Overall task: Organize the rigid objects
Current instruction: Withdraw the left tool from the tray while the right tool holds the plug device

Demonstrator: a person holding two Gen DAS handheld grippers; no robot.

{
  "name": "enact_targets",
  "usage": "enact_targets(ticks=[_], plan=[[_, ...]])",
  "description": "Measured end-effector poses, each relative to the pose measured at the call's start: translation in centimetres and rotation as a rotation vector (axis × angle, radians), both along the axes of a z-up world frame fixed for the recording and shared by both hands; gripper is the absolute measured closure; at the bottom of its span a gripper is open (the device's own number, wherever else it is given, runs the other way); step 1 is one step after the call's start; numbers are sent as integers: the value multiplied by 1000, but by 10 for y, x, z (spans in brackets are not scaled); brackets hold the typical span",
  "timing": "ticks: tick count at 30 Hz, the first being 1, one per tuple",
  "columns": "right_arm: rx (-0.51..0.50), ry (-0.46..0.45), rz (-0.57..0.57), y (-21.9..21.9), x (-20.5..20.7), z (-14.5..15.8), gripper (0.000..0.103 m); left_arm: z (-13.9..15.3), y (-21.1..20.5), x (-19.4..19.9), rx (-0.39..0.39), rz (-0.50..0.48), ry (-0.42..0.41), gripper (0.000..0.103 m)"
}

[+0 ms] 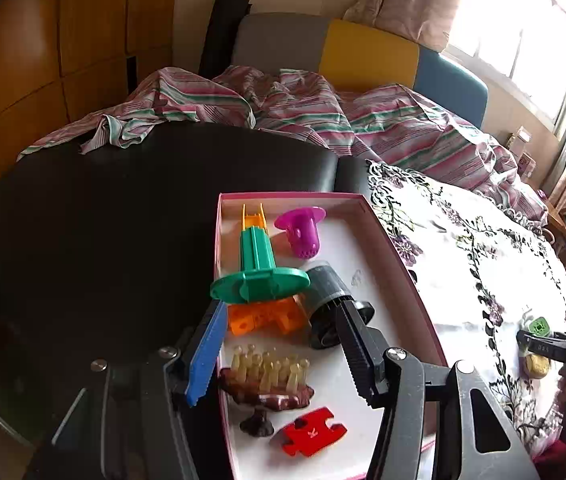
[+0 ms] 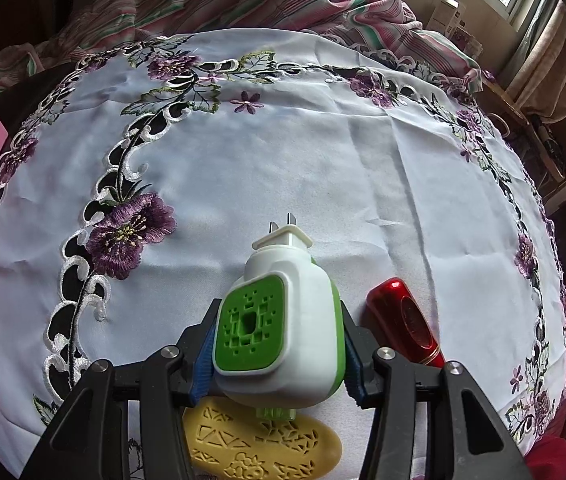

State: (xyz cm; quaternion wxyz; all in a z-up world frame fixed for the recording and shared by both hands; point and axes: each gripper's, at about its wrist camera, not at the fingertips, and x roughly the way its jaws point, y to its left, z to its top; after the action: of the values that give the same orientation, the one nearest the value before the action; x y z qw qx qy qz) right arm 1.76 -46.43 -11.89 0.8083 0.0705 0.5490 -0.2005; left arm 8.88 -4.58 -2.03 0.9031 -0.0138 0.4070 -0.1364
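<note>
A pink-rimmed box (image 1: pixel 387 236) with a white floor holds a green spool (image 1: pixel 259 276), a magenta cup (image 1: pixel 301 232), an orange block (image 1: pixel 267 318), a dark grey cylinder (image 1: pixel 325 292), a brown stand of yellowish pegs (image 1: pixel 271 376) and a red puzzle piece (image 1: pixel 309 432). My left gripper (image 1: pixel 281 304) hovers over the box, open, with nothing gripped. My right gripper (image 2: pixel 279 312) is shut on a white-and-green plug-in device (image 2: pixel 307 280), prongs pointing away. It also shows at the right edge of the left wrist view, where the device (image 1: pixel 539 326) is a small green shape.
A yellow carved oval (image 2: pixel 263 448) lies under the right gripper and a glossy red object (image 2: pixel 403 320) just to its right, both on the embroidered white cloth (image 2: pixel 283 160). A black surface (image 1: pixel 123 220) lies left of the box. Striped bedding (image 1: pixel 283 108) is heaped behind.
</note>
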Motion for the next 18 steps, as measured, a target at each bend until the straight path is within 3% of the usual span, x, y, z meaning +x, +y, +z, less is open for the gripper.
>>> enact_targets(ticks=[18], plan=[[-12,6,7,3,1,1,51,-6,7,-31,21,2,10,45]])
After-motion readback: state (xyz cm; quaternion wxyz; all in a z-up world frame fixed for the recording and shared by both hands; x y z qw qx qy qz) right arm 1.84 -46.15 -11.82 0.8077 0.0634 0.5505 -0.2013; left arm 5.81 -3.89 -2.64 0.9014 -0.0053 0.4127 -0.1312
